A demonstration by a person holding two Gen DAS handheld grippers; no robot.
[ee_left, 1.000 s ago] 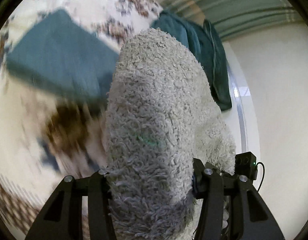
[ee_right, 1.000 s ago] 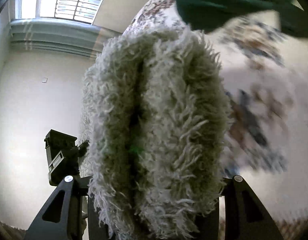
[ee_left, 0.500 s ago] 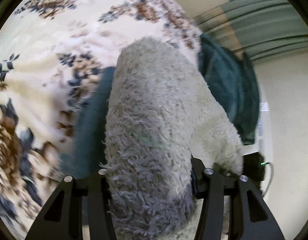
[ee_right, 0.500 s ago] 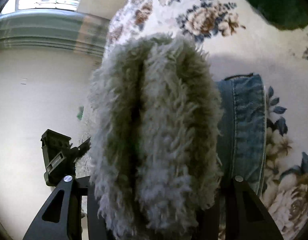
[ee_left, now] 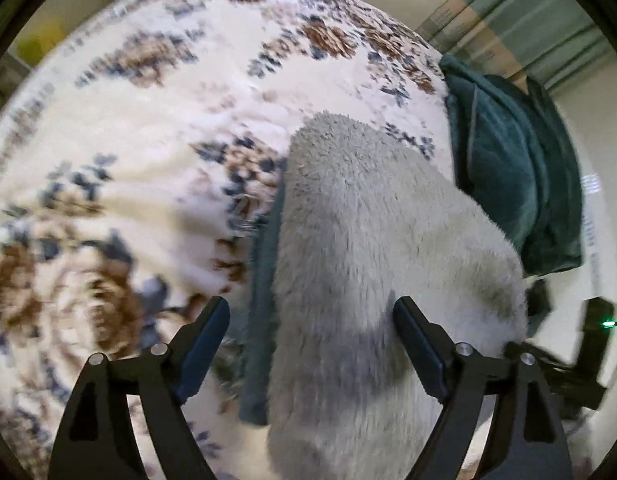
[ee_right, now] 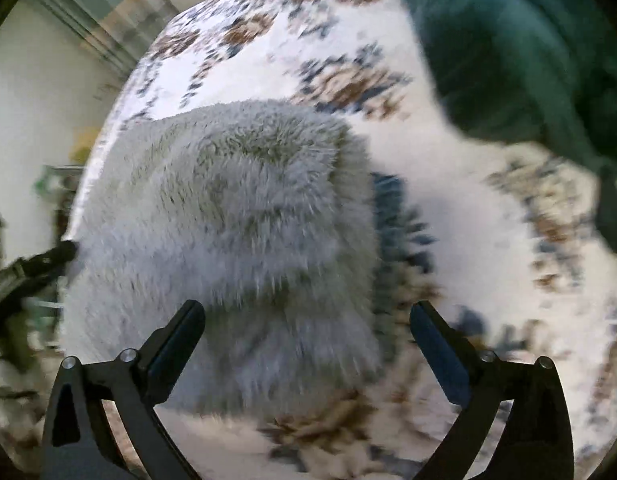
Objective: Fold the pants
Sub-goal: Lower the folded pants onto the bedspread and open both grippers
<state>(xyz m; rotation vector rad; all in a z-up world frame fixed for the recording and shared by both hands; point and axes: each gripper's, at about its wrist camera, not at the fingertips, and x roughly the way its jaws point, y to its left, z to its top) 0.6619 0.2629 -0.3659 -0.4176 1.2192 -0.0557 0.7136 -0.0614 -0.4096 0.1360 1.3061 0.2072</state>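
Both grippers let go since 0.5 s ago | left gripper (ee_left: 310,322) and right gripper (ee_right: 306,322) spread wide, holding nothing | fluffy pants (ee_left: 372,264) lie folded on floral blanket (ee_left: 140,168) | fold looks placed

A cream bedspread (ee_left: 156,168) with brown and dark blue flower patterns covers most of both views; it looks soft and a little wrinkled. In the left wrist view a dark green towel or blanket (ee_left: 512,168), folded in a thick pile, lies at the far right edge of this bedspread. In the right wrist view the same kind of dark green cloth (ee_right: 520,48) fills the upper right corner, blurred. Behind the bed hangs a grey-green curtain (ee_left: 520,20), and beside it is a plain white wall (ee_right: 40,92). A small yellow object (ee_left: 40,38), too blurred to identify, shows at the upper left.
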